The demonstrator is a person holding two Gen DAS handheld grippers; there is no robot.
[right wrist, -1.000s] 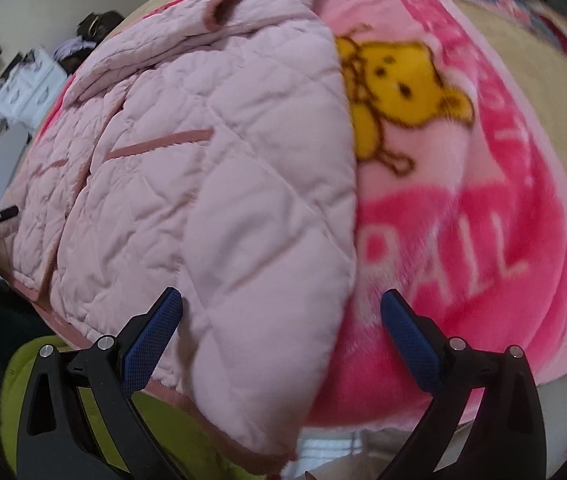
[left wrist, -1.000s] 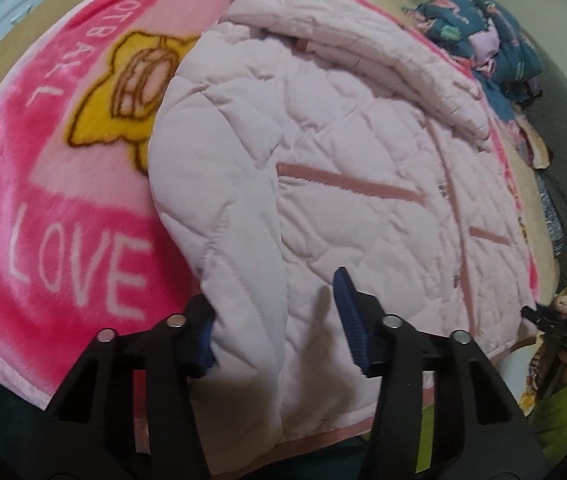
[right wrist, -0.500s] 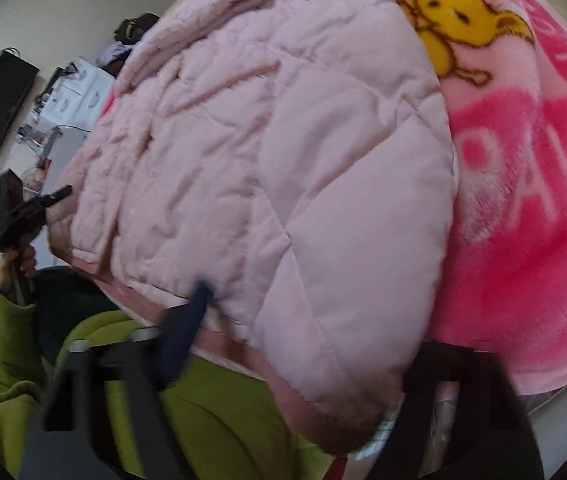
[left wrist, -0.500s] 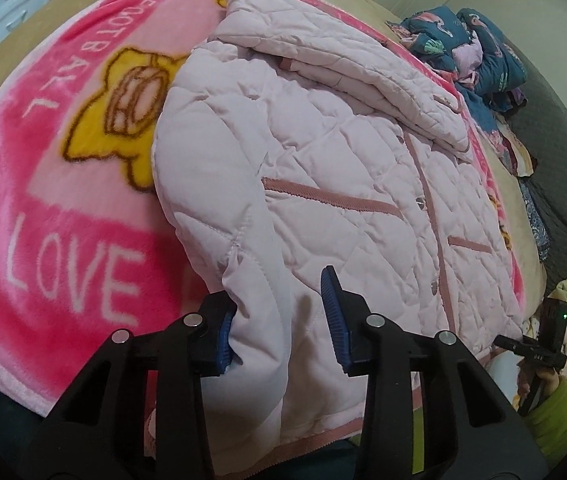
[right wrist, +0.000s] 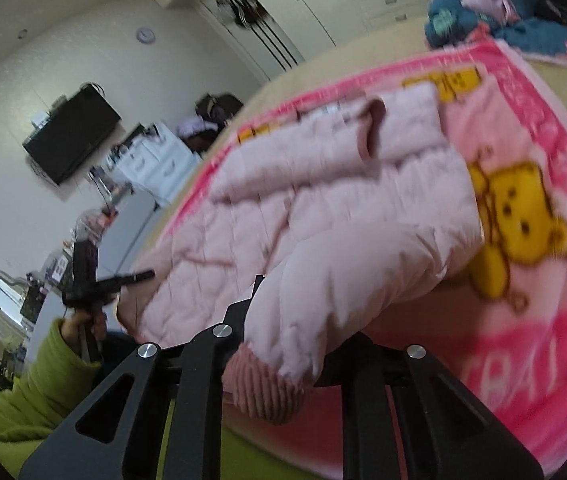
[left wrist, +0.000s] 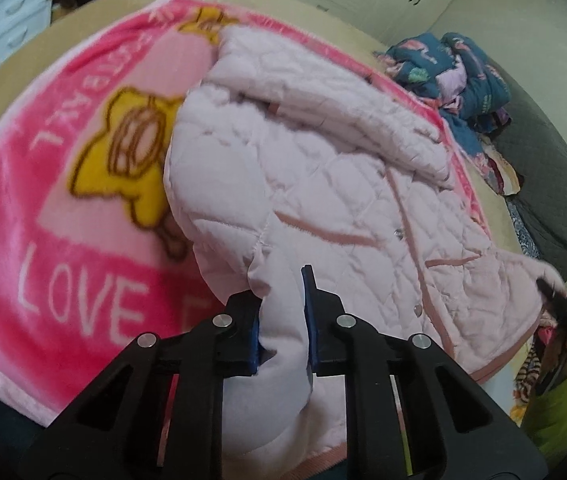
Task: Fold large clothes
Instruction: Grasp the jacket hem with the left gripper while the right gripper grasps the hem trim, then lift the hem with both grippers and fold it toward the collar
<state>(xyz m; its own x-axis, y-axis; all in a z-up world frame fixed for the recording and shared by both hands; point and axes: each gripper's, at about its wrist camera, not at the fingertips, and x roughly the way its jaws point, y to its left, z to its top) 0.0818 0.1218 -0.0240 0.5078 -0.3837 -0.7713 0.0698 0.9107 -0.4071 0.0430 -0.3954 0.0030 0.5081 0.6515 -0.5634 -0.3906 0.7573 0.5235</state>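
Note:
A pale pink quilted jacket (left wrist: 323, 184) lies front up on a bright pink cartoon blanket (left wrist: 63, 208), one sleeve folded across its top. My left gripper (left wrist: 281, 320) is shut on the jacket's near left hem corner, the fabric bunched between the blue pads. In the right wrist view the jacket (right wrist: 323, 208) has its near right hem corner lifted, and my right gripper (right wrist: 291, 328) is shut on it, with the ribbed pink trim (right wrist: 263, 388) hanging below; its fingertips are hidden by cloth.
A heap of dark blue patterned clothes (left wrist: 455, 76) lies at the bed's far right corner. The blanket rests on a beige bed (right wrist: 563, 80). White drawers (right wrist: 151, 160) and a wall TV (right wrist: 71, 136) stand to the left. My green sleeve (right wrist: 43, 384) is near.
Both grippers closed on the jacket's bottom hem corners. The right one lifted its corner up off the blanket and pulled back; the left one pinched the fabric tight.

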